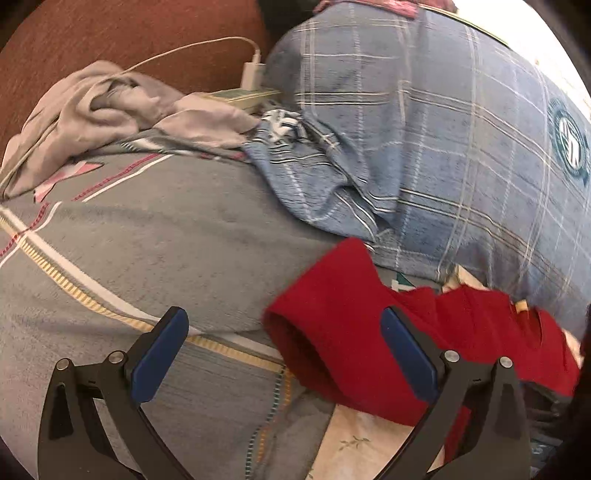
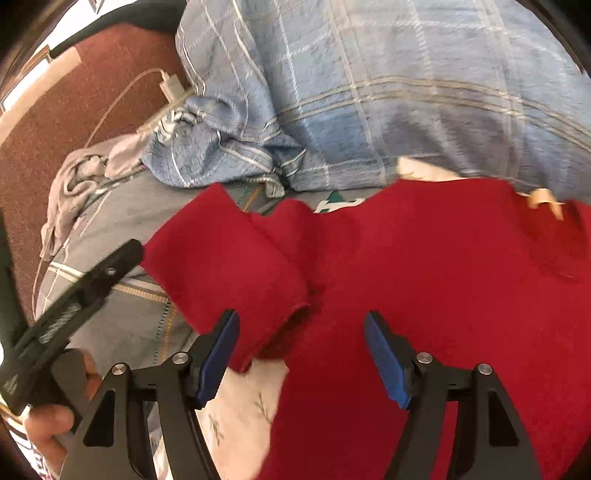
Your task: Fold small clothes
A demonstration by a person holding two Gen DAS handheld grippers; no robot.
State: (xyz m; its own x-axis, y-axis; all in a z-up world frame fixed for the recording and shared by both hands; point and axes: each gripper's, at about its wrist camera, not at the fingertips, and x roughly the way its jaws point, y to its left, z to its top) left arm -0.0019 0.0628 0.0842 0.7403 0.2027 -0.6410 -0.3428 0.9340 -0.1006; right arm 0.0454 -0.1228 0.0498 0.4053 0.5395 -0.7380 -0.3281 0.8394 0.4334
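Red garment (image 2: 424, 280) lies spread on the grey bedsheet (image 1: 166, 240), its landmark role here: everything below is placed against it. One sleeve (image 2: 229, 266) is folded in over the body, cuff opening facing the cameras; in the left wrist view the same sleeve (image 1: 332, 321) sits at the garment's near-left end.

Right gripper (image 2: 301, 354) hangs over the garment's lower middle, blue pads wide apart, nothing between them; left pad (image 2: 218, 362) over the sleeve cuff, other pad over the body cloth. Contact with the cloth can't be confirmed.

Left gripper (image 1: 284, 354) sits at the garment's left edge, jaws spread wide, holding nothing. Its right pad (image 1: 406, 354) is over the sleeve, the other over bare sheet. From the right wrist view the left gripper (image 2: 74, 295) shows left of the garment, with the person's hand (image 2: 48, 421) on its handle.

Blue plaid blanket (image 1: 443, 147) bunched just behind the garment, touching its far edge. Crumpled grey cloth (image 1: 92, 122) well behind-left of the garment. White charger (image 1: 253, 72) with cable behind that, against the brown headboard (image 1: 110, 33). Pale floral fabric (image 2: 243, 413) shows under the garment's near edge.
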